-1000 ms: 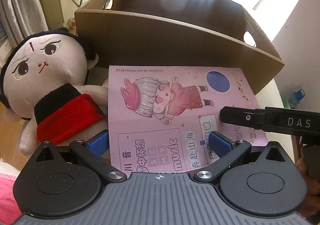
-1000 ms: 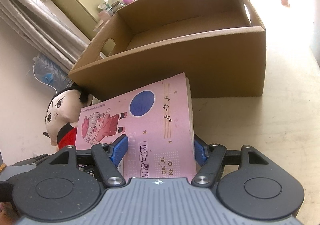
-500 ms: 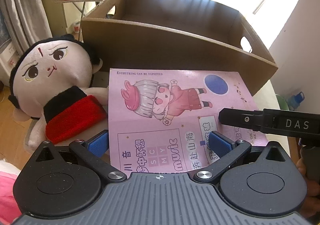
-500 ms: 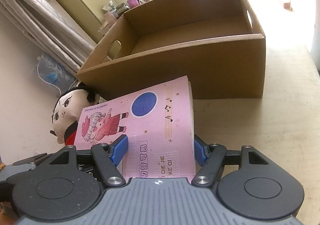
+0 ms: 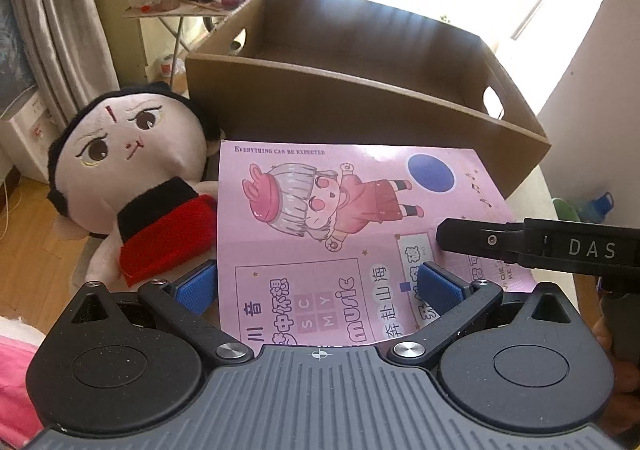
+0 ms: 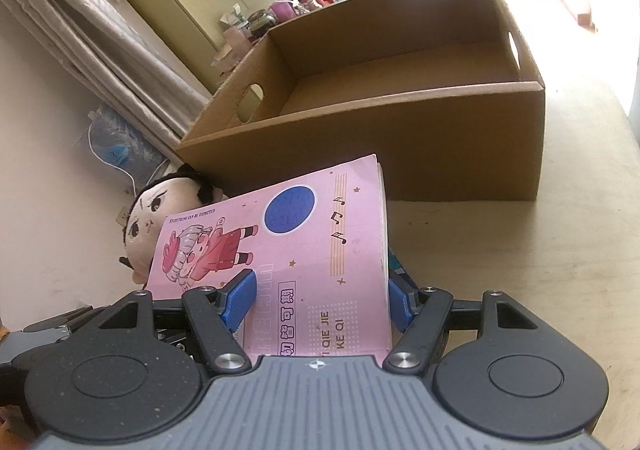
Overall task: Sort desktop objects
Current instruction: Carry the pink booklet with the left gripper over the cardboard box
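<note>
A pink music notebook (image 5: 344,226) is shown lifted off the beige tabletop (image 6: 520,258), just in front of the near wall of an open cardboard box (image 6: 400,153) with oval hand-holes in its side walls. On the cover are read "EVERYTHING CAN BE EXPECTED" above a cartoon child in pink, the word "music", the boxed letters "S C M Y", a dark blue disc, musical notes and lines of Chinese characters; in the right wrist view the letters "QIE JIE KE QI" are also legible. The notebook is flanked by the blue pads of the left gripper (image 5: 320,288), one at the cover's left edge, the other over the cover; whether they press cannot be told. The right gripper (image 6: 318,300) is seen clamped across the notebook's width, one pad lying on the cover and the other hard against the page edges. In the left wrist view a black finger of the right gripper, marked "DAS", is laid over the cover's right side. A plush doll (image 5: 136,177) with black hair and a red and black garment is seen lying to the left of the notebook, beside the box.
</note>
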### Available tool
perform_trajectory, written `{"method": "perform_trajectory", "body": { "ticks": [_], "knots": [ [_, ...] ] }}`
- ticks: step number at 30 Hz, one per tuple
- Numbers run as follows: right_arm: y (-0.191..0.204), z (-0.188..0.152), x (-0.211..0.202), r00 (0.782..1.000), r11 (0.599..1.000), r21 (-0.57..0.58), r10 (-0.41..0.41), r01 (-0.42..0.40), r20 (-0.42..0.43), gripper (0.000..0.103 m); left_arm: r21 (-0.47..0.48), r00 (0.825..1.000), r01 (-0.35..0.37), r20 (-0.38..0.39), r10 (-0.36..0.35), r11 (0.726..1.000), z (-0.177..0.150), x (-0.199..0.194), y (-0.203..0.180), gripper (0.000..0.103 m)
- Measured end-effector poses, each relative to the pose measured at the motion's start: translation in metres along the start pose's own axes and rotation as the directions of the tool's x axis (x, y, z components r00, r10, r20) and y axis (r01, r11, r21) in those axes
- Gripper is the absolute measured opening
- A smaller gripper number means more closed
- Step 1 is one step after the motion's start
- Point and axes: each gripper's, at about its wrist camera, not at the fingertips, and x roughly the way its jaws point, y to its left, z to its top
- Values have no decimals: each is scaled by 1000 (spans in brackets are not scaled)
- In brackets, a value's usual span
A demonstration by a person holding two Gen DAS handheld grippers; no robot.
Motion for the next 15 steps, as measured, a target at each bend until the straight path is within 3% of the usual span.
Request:
{"method": "perform_trajectory", "body": {
  "ticks": [15],
  "knots": [
    [31, 2, -21, 997, 996, -65, 69, -67, 32, 71, -33, 995, -47, 90, 50, 998, -3, -41, 6, 103]
  ]
}}
